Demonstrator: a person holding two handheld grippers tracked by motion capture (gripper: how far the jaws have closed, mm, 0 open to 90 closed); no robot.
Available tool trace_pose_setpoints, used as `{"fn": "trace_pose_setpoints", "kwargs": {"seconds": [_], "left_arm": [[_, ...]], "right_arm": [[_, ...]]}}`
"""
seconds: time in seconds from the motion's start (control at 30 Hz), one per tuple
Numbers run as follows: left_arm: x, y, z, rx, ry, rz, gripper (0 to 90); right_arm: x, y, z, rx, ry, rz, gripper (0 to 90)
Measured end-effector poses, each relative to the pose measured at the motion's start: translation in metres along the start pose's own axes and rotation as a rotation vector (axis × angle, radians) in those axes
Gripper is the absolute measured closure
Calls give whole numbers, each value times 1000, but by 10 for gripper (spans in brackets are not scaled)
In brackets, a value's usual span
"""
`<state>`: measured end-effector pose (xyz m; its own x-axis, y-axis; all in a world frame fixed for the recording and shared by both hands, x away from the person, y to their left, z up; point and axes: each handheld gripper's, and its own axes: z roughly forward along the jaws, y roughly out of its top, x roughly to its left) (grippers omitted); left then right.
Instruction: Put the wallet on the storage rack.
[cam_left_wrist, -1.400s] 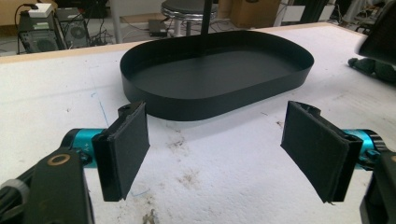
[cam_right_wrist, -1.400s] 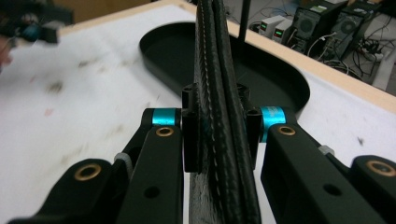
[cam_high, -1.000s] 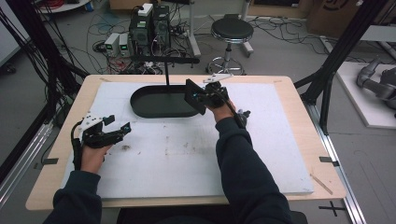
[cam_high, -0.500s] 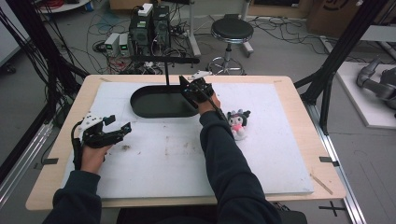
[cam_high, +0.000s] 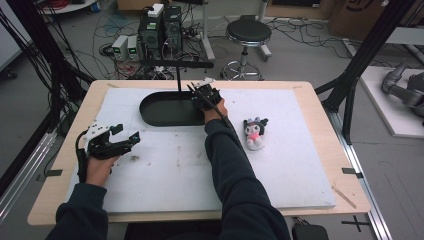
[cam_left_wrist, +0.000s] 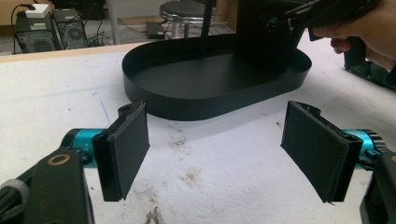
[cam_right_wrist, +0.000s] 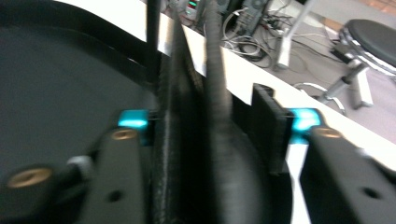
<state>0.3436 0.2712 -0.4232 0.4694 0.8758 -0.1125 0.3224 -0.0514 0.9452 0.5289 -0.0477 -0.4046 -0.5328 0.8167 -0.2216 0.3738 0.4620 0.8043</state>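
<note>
High view had my left gripper (cam_high: 126, 133) nearest me, by the worktop's (cam_high: 300, 165) front-left corner, jaws spread wide with nothing in them and just resting there. A plush toy (cam_high: 254, 132) lay right of the middle, well apart from everything else.

Further back sat the black tray (cam_high: 150, 117), long side running along the back edge. My right gripper (cam_high: 200, 95) hung over its right end, and its jaws had just been opening. A dark floppy piece (cam_right_wrist: 217, 93) was between them, up against one pad with a gap to the other, so I'd call it let go, not clamped. Couldn't tell what it actually was, too blurry.

From the left gripper view the piece (cam_left_wrist: 266, 42) hung straight down into the tray's right end, long axis upright, lower end pointing at the tray floor.

My worry: it drapes over the rim and slides out onto the worktop, or stays stuck to that pad and gets dragged out.
</note>
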Motion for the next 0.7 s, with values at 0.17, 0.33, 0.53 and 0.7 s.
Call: {"fn": "trace_pose_setpoints", "kwargs": {"seconds": [0.17,0.33,0.53,0.7], "left_arm": [[0,0,-2,1,6,4,232],[-1,0,-2,3,6,8,234],[-1,0,0,5,0,12,235],[0,-1,-1,2,5,5,235]], "right_arm": [[10,10,-19,-41,101,-24,566],[17,14,-25,-22,70,-103,786],[30,11,-9,-65,20,-32,744],[34,11,-1,-76,85,23,502]]}}
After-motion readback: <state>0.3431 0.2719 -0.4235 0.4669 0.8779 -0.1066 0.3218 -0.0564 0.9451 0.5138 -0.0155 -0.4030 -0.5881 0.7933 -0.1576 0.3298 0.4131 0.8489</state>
